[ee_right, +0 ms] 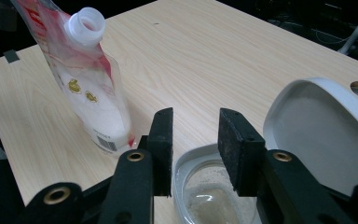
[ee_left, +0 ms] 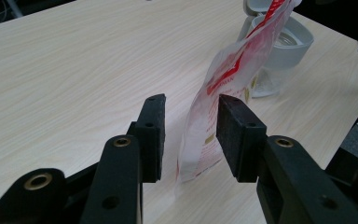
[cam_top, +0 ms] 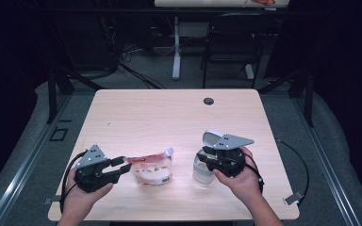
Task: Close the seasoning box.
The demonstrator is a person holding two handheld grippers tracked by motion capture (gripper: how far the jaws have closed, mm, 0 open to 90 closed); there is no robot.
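A: Refill pouch (cam_top: 152, 170), clear with red print, stands on the table (cam_top: 169, 113) in the lower middle of the high view, spout (cam_top: 168, 151) tipped toward upper right. White powder fills its lower part.

B: Left gripper (cam_top: 122, 165)?

A: Lower left of the frame, jaws pointing right at the pouch. In the left gripper view the pouch edge (ee_left: 200, 135) sits between the pads, nearer the right-hand one; pads apart, not pressing it.

B: And the container?

A: Clear container (cam_top: 201, 170), lower right of centre, just beside the pouch. Its white flip lid (cam_top: 212, 137) stands open. In the right gripper view the right gripper (ee_right: 196, 144) hangs over its rim (ee_right: 182, 164), jaws parted, gripping nothing; pouch (ee_right: 91, 100) at upper left.
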